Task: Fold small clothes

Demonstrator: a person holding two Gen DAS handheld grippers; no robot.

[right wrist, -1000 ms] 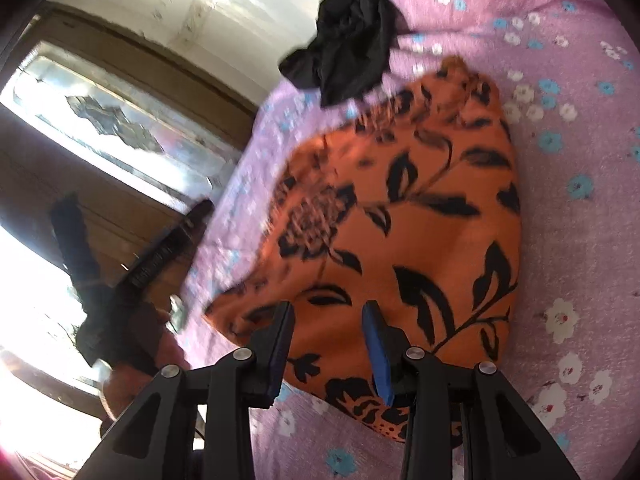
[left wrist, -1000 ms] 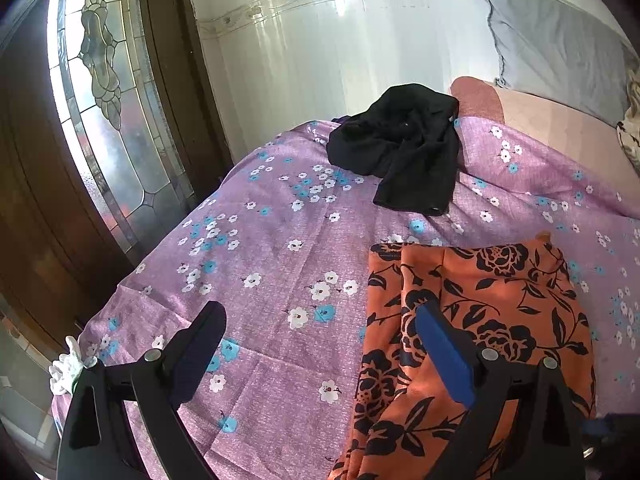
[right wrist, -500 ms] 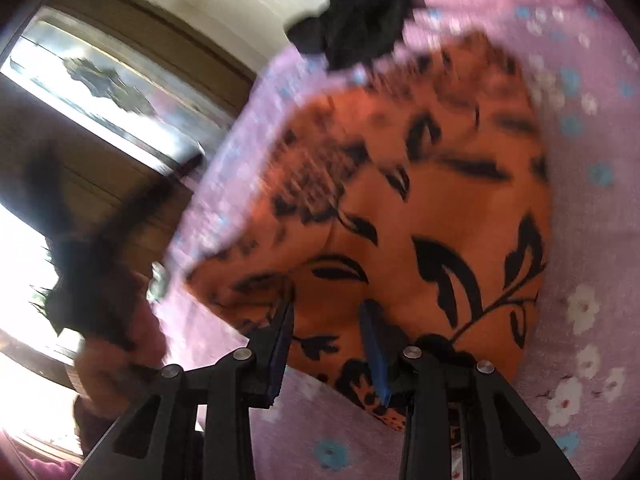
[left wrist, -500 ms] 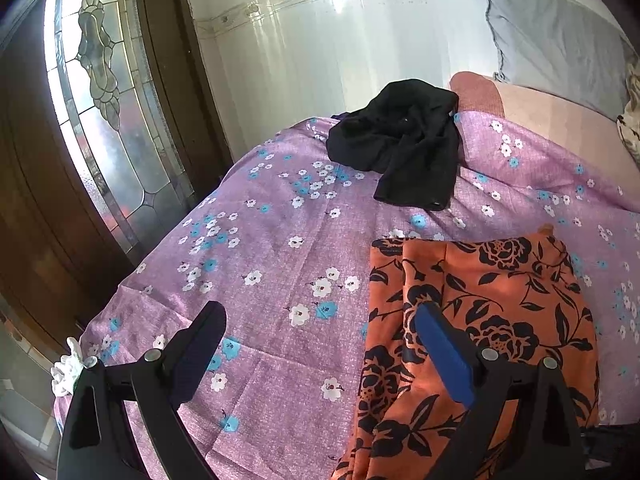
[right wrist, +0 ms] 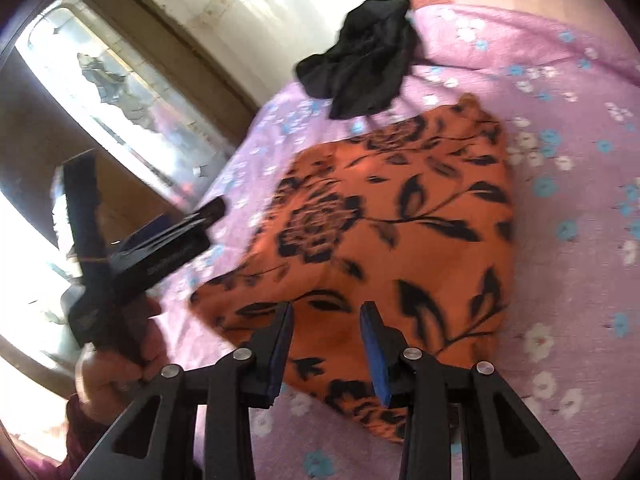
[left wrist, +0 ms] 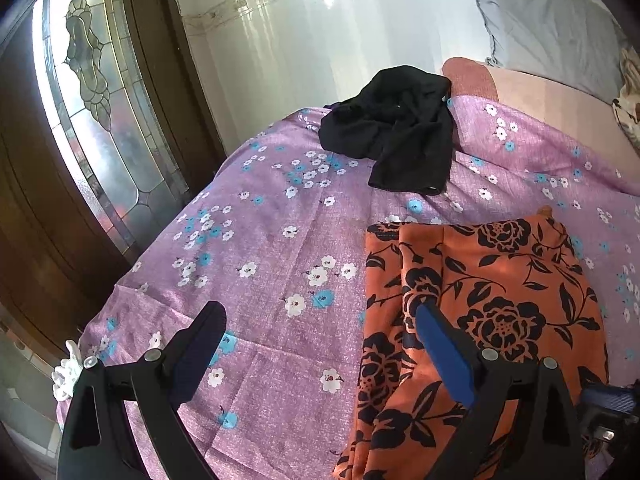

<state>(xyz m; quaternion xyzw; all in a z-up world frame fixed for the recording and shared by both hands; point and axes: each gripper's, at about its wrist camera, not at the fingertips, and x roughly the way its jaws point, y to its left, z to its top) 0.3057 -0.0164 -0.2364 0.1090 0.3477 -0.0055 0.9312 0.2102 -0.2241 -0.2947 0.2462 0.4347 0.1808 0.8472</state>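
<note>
An orange garment with black flowers (left wrist: 500, 288) lies folded on the purple flowered bedsheet (left wrist: 260, 240). In the right wrist view the same orange garment (right wrist: 400, 220) fills the middle. My left gripper (left wrist: 320, 312) stands wide open just above the sheet; its right finger hangs over the garment's left edge and nothing is between the jaws. My right gripper (right wrist: 327, 312) hovers over the near edge of the garment with its jaws partly apart and no cloth pinched. A crumpled black garment (left wrist: 396, 136) lies farther back on the bed.
A person's hand (right wrist: 120, 360) grips the left gripper's handle at the bed's left side. A wooden door with a leaded glass pane (left wrist: 92, 120) stands left of the bed. A white tiled wall (left wrist: 320, 40) and a grey pillow (left wrist: 552, 28) lie behind.
My right gripper has lifted a little and rolled, and the orange garment now sits more level in its view. The left gripper has stayed put, wide open.
</note>
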